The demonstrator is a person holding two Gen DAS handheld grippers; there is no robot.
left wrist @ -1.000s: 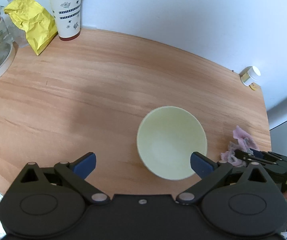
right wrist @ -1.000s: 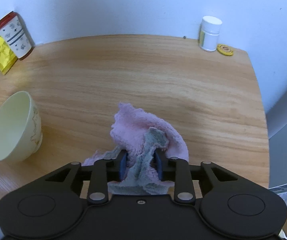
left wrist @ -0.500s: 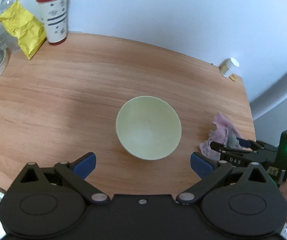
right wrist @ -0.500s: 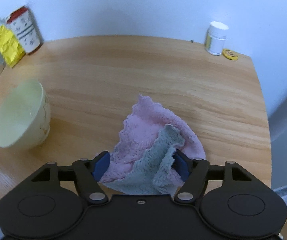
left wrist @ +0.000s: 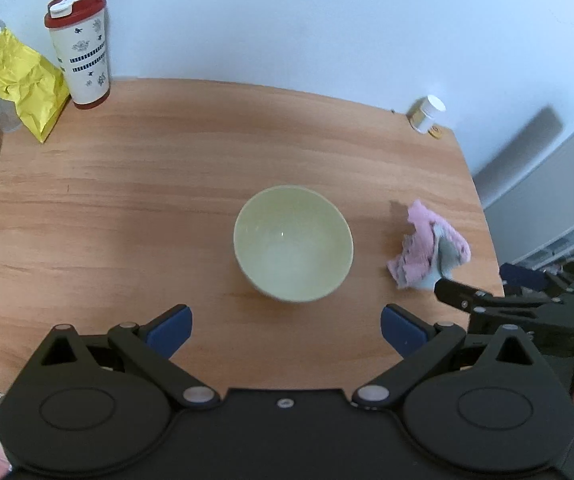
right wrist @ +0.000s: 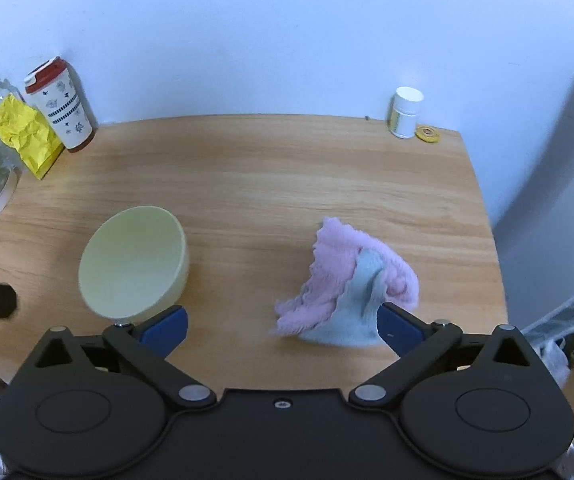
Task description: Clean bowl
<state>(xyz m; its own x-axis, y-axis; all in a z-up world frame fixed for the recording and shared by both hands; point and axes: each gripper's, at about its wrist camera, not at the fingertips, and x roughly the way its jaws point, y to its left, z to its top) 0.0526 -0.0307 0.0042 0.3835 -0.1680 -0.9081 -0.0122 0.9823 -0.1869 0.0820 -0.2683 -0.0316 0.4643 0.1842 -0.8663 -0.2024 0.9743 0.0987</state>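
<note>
**A:** Where is the bowl sitting?

**B:** It is standing upright near the middle of the tabletop, pale yellow-green and looking bare inside. The right camera is showing its outside wall too; the left camera is looking down into it.

**A:** And the cloth?

**B:** It is lying crumpled beside the bowl, pink on one side, blue-grey on the other, near the tabletop's right edge.

**A:** What are the tongs doing?

**B:** The left tongs are standing wide apart over the bowl, holding nothing. The right tongs are opening wide, with the cloth's lower edge lying between them. The left camera is showing them from the side.

**A:** Anything else?

**B:** A red-lidded cup and yellow bag are standing at the back left, a white jar at the back right.
</note>
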